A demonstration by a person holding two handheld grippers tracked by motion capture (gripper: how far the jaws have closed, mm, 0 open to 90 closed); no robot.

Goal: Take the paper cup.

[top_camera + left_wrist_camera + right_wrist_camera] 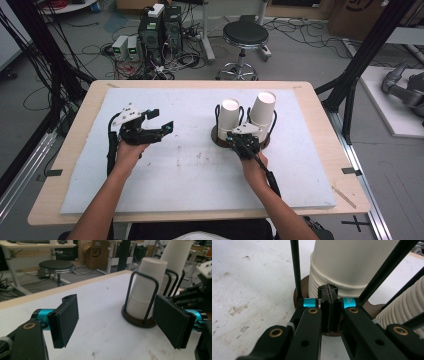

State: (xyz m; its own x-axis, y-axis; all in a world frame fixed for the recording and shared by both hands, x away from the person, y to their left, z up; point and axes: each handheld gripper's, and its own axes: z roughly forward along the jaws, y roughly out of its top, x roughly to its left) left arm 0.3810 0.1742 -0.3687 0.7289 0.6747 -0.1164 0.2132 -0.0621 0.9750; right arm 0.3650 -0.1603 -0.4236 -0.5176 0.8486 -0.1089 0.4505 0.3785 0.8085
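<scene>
Item: paper cup stacks [231,120] in wire holder [218,136], mid-table. Your right gripper [329,296] is pressed shut against the holder base; left gripper [159,120] spread, empty. No cup drawn yet.

White paper cups [231,119] stand in a black wire rack [143,293] with a dark brown base [303,288].

Two stacks of white paper cups stand upside down in a dark round holder [218,138] with black wire loops. The left stack [229,118] stands upright; the right stack [262,110] leans away. The holder's brown base lies right against the tips of the right gripper's [329,293] closed jaws, the ribbed cup rims just beyond them.
</scene>
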